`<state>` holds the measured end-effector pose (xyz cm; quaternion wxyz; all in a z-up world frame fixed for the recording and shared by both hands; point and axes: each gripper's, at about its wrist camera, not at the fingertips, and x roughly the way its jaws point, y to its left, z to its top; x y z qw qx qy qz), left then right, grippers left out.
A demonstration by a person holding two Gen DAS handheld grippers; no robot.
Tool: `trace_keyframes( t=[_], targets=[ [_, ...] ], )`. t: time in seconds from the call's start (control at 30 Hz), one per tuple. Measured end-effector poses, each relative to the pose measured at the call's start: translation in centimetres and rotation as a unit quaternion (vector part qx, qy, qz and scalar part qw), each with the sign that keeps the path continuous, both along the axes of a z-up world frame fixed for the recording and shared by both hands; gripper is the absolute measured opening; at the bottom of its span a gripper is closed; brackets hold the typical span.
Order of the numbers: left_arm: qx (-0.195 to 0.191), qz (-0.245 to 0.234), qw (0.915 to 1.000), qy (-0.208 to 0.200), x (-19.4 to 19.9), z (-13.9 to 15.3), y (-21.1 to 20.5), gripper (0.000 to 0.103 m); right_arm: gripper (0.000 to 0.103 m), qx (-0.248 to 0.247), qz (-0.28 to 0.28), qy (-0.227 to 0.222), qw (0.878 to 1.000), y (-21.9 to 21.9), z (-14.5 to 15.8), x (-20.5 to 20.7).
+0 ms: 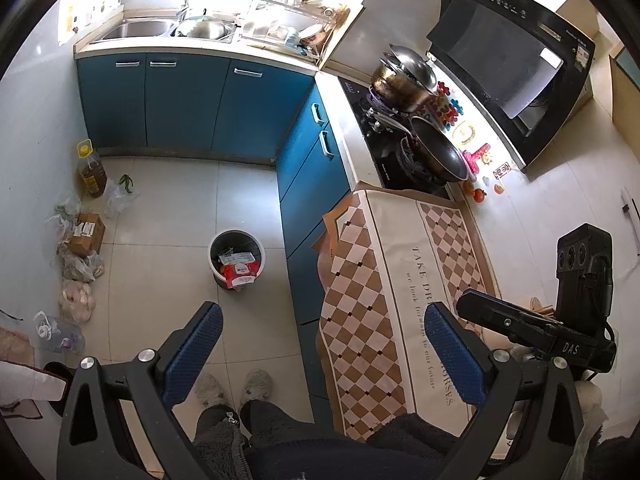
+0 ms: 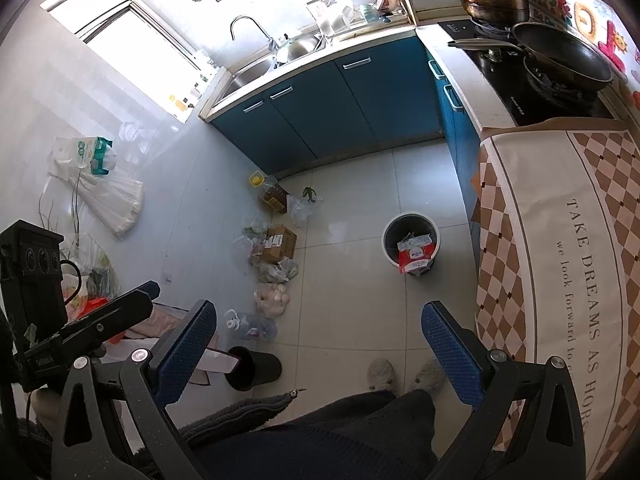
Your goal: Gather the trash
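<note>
While both sets of jaws gape empty above the floor, left gripper (image 1: 322,344) and right gripper (image 2: 320,340), the trash bin (image 1: 236,258) stands at twelve o'clock beside the blue cabinets (image 1: 192,108), red packaging inside.

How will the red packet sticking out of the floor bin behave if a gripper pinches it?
The red packet looks like thin printed film, so probably light and floppy. It leans over the rim of the bin, so a pull should free it, perhaps dragging other wrappers. Glossy surface may slip.
</note>
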<state>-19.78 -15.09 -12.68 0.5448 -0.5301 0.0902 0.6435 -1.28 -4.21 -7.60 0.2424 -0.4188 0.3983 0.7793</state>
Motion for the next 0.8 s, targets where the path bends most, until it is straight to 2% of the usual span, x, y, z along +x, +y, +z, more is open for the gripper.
trace_keyframes(
  t=[0.8],
  targets=[
    [0.0,0.001,1.0,0.001,0.18,-0.07,-0.08,0.103,0.103,0.0,0.0,0.002,1.0,0.0,0.07,-0.2]
  ],
)
